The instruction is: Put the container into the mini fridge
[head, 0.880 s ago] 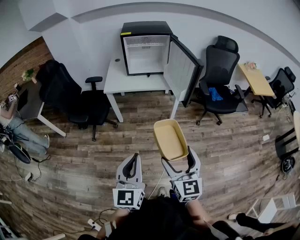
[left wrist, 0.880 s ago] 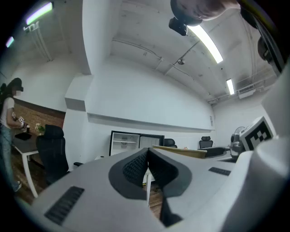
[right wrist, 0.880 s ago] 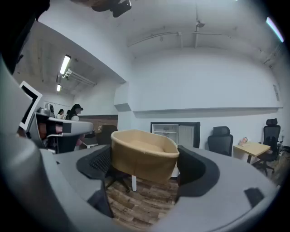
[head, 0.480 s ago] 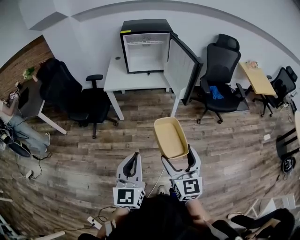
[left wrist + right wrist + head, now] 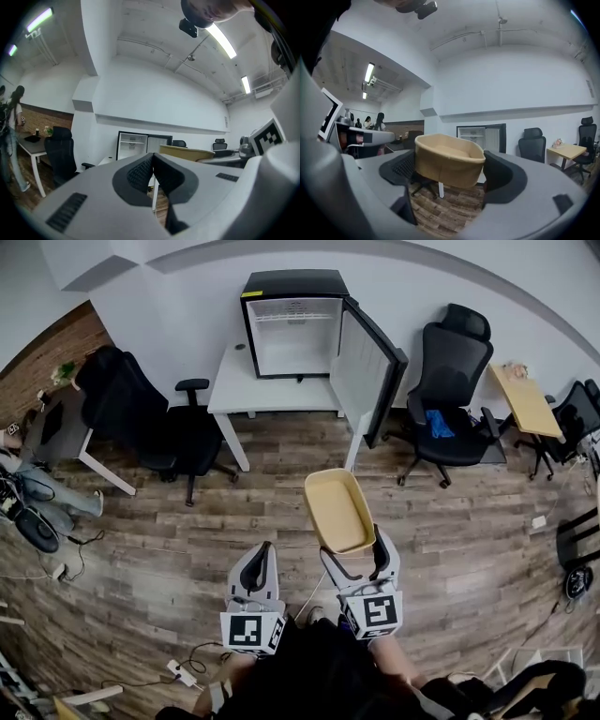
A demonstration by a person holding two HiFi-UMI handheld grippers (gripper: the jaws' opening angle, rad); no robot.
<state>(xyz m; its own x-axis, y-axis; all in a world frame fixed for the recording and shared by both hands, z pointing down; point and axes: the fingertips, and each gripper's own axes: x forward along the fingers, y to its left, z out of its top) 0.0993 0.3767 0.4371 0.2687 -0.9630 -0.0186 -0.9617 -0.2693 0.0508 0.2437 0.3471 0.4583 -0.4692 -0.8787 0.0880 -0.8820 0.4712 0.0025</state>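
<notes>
Right claw (image 5: 354, 549): is gripping the near end of the tan container (image 5: 337, 510), jaws spread wide against its two sides.
Left claw (image 5: 264, 554): is hanging just beside the right one, jaws pressed together, holding nothing.
Container: is riding level above the wood floor (image 5: 187, 531), well apart from the fridge.
Fridge (image 5: 292, 324): is standing on the white table (image 5: 272, 395), door (image 5: 367, 367) swung open.
</notes>
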